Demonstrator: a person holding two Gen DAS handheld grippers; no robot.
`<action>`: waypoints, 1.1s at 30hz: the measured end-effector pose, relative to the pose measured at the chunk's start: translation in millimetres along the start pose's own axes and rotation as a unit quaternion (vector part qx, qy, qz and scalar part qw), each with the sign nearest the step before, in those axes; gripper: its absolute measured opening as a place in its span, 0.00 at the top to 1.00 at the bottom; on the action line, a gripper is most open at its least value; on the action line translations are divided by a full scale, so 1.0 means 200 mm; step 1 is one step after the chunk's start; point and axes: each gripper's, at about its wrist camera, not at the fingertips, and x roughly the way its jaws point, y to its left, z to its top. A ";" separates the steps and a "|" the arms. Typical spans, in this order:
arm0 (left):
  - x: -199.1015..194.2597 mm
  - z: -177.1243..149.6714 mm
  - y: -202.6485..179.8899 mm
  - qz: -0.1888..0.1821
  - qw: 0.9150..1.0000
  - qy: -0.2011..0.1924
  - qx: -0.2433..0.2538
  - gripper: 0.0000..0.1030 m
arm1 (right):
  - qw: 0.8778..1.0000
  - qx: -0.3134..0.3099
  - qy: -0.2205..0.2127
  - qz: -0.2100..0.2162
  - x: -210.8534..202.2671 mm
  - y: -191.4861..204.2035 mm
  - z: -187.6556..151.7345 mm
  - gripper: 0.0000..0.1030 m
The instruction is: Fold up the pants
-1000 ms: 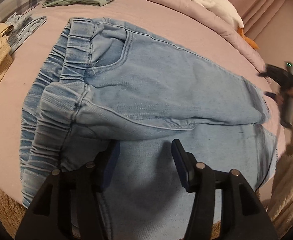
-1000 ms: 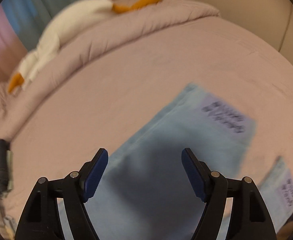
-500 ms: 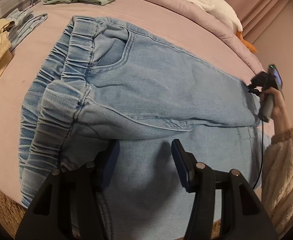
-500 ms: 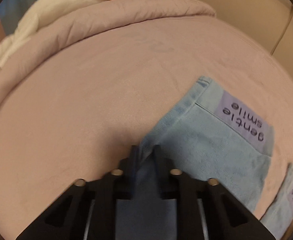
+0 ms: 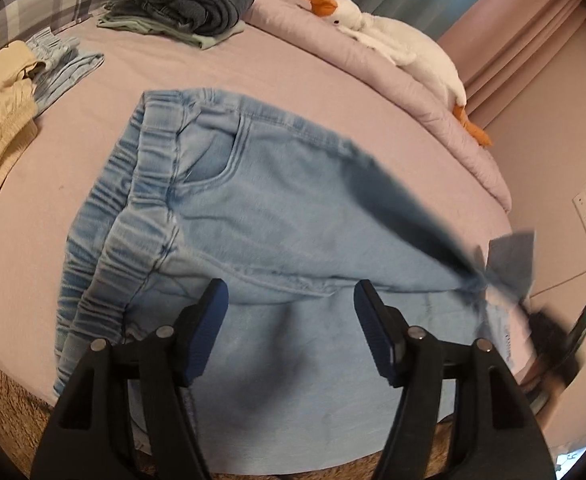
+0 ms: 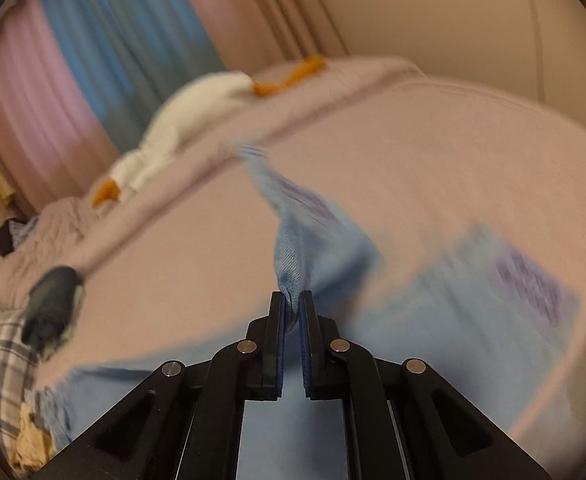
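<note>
Light blue denim pants lie on the pink bed, elastic waistband to the left, legs running right. My left gripper is open and empty, hovering over the near leg just right of the waistband. My right gripper is shut on the hem of the far pant leg and holds it lifted off the bed; in the left wrist view that raised hem shows blurred at the right. The other leg's hem with a purple label lies flat on the bed.
A stack of folded dark clothes sits at the back left, cream and pale blue garments at the left edge. A white plush goose lies on the rolled duvet along the far side. A wall stands close on the right.
My right gripper closed on the far leg's hem and has lifted it off the bed. My left gripper rose and pulled back a little, still open.
</note>
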 end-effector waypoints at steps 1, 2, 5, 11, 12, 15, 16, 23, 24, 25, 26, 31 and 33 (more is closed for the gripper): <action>0.00 0.01 -0.01 -0.001 1.000 -0.003 0.000 0.35 | 1.000 -0.001 0.019 -0.008 0.04 -0.03 -0.06 0.93; 0.00 0.03 -0.02 0.000 1.000 -0.005 0.002 0.35 | 0.999 0.008 0.038 -0.018 0.08 -0.07 -0.10 0.94; 0.01 0.12 -0.07 -0.002 1.000 -0.013 0.012 0.35 | 0.997 0.042 0.071 -0.010 0.17 -0.16 -0.17 0.94; 0.10 0.30 -0.14 -0.012 1.000 -0.022 0.007 0.32 | 0.997 0.032 0.072 -0.005 0.18 -0.15 -0.15 0.95; 0.14 0.33 -0.14 -0.017 1.000 -0.010 0.000 0.32 | 0.997 0.035 0.072 -0.002 0.19 -0.15 -0.15 0.95; 0.29 0.45 -0.14 -0.014 0.999 0.014 -0.027 0.33 | 0.997 0.040 0.069 0.004 0.14 -0.19 -0.19 0.96; 0.35 0.50 -0.13 -0.011 0.999 0.022 -0.036 0.33 | 0.997 0.042 0.069 0.006 0.11 -0.22 -0.23 0.96; 0.63 0.64 -0.03 0.072 0.991 0.074 -0.087 0.66 | 0.996 0.046 0.070 0.012 0.11 -0.23 -0.25 0.96; 0.66 0.64 -0.01 0.098 0.988 0.080 -0.084 0.79 | 0.996 0.046 0.070 0.012 0.11 -0.23 -0.26 0.96; 0.64 0.63 -0.01 0.096 0.989 0.077 -0.080 0.79 | 0.996 0.045 0.070 0.012 0.11 -0.23 -0.25 0.96; 0.62 0.61 0.00 0.087 0.991 0.068 -0.079 0.85 | 0.996 0.046 0.071 0.013 0.11 -0.23 -0.25 0.96; 0.36 0.52 -0.09 0.068 0.997 0.012 -0.026 0.91 | 0.996 0.050 0.075 0.017 0.10 -0.24 -0.22 0.96; 0.23 0.47 -0.13 0.059 0.998 -0.010 -0.007 0.91 | 0.997 0.037 0.061 0.005 0.05 -0.23 -0.20 0.96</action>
